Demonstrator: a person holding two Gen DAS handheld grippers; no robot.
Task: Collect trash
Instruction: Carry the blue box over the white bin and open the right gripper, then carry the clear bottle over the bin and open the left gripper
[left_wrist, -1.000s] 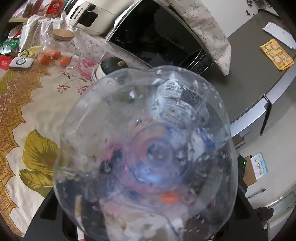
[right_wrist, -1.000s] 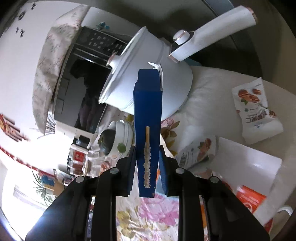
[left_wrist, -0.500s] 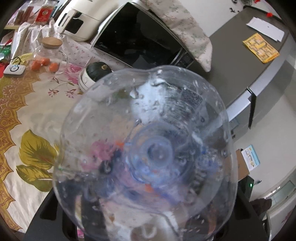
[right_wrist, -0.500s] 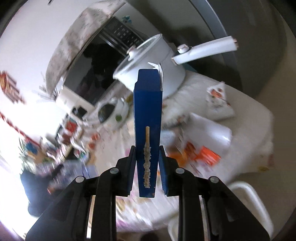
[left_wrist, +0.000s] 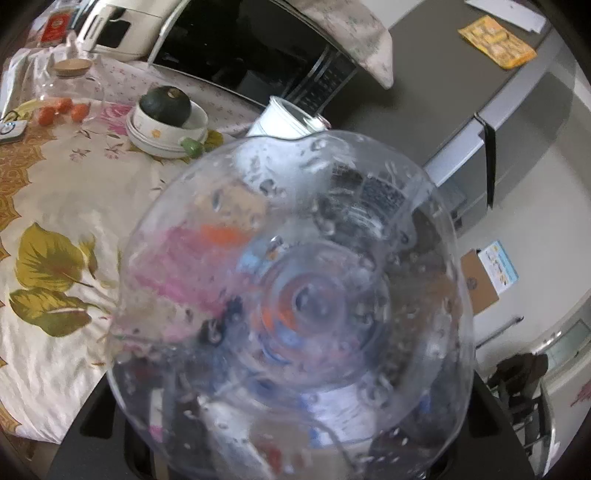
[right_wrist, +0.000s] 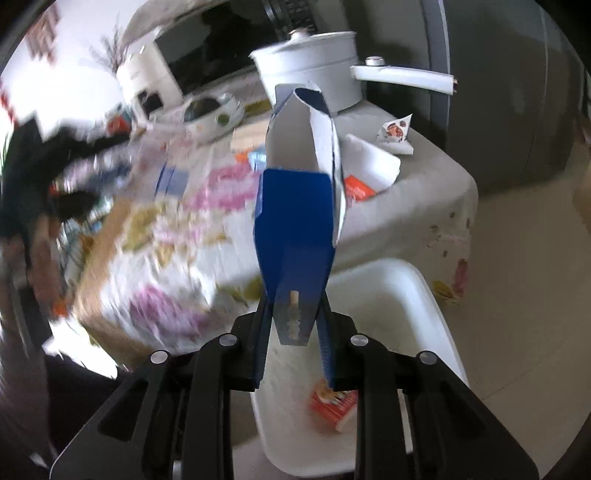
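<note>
My left gripper is shut on a clear plastic bottle (left_wrist: 295, 280). Its wet base fills the left wrist view and hides the fingers. My right gripper (right_wrist: 295, 339) holds a blue carton (right_wrist: 295, 218) with a torn-open white top, its jaws slightly spread around the carton's lower end. The carton hangs over a white bin (right_wrist: 417, 291) on the floor beside the table. An orange packet (right_wrist: 332, 402) lies inside the bin.
A flowered tablecloth (left_wrist: 62, 192) covers the table. On it stand a bowl with a dark squash (left_wrist: 166, 110), a glass jar (left_wrist: 66, 88), a microwave (left_wrist: 251, 48) and a white pot (right_wrist: 314, 74). Snack packets (right_wrist: 397, 133) and white paper (right_wrist: 373, 162) lie near the table's corner.
My right gripper has swung away from the table and down over the white bin, and its jaws have spread a little. My left gripper has shifted right with the bottle.
</note>
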